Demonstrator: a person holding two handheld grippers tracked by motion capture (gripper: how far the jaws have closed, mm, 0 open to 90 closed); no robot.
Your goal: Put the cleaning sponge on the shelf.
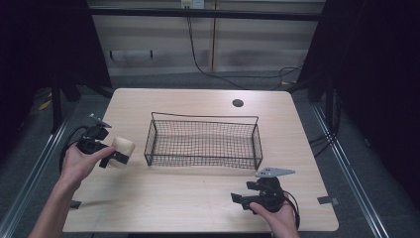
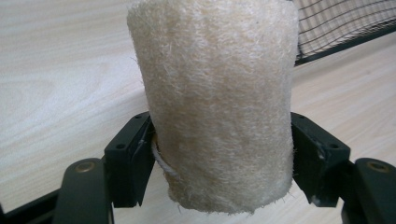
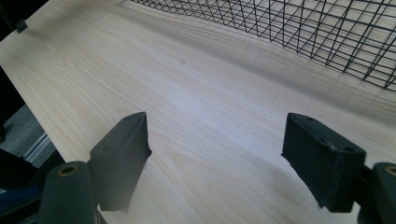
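Wire basket mid-table, nothing inside. Left tongs clamped on a beige loofah roll, held just left of the basket. Right tongs spread wide, holding nothing, near the table's front edge.

Dim room, table evenly lit from above; soft shadows; close views slightly blurred.

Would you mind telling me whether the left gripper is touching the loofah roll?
Touching. In the left gripper view, the left gripper has both jaws pressed against the sides of the loofah roll, with no gap on either side.
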